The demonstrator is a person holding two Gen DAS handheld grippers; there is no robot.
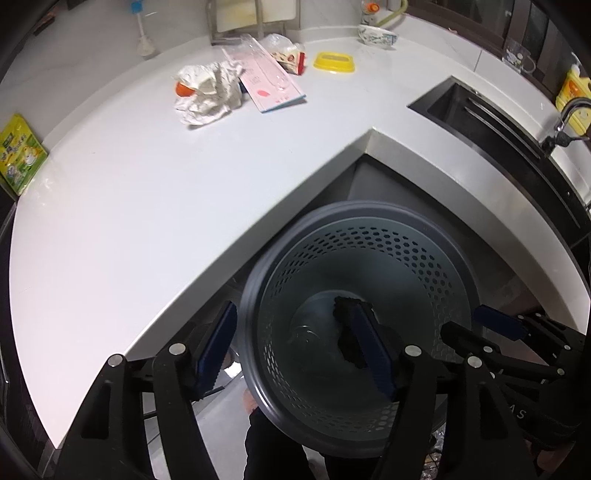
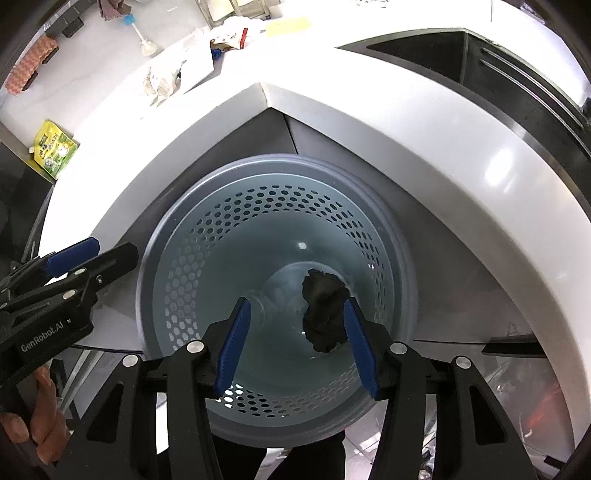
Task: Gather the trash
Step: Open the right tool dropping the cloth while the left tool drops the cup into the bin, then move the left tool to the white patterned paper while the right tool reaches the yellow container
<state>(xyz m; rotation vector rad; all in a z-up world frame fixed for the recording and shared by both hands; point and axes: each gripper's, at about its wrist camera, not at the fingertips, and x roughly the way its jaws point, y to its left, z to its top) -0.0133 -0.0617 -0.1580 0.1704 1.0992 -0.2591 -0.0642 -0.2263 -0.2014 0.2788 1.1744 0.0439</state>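
A grey perforated trash bin (image 1: pixel 424 258) (image 2: pixel 177 266) stands on the floor under the inner corner of the white counter (image 1: pixel 166 192). My left gripper (image 1: pixel 293 308) hangs open over its mouth with nothing between the pads. My right gripper (image 2: pixel 295 302) is open above the bin too. A dark crumpled lump (image 2: pixel 325 314) (image 1: pixel 347 352) shows inside the bin beside the right finger, with no pad pressing on it. Something clear (image 2: pixel 266 302) lies at the bin's bottom. On the counter sit crumpled white paper (image 1: pixel 208 92) and a pink flat packet (image 1: pixel 269 85).
Further back lie a plastic-wrapped red-edged box (image 1: pixel 288 55), a yellow lid (image 1: pixel 335 61) and a patterned bowl (image 1: pixel 376 35). A green snack bag (image 1: pixel 20 158) lies at the counter's left end. A sink (image 1: pixel 480 122) with a faucet (image 1: pixel 569 118) is at the right.
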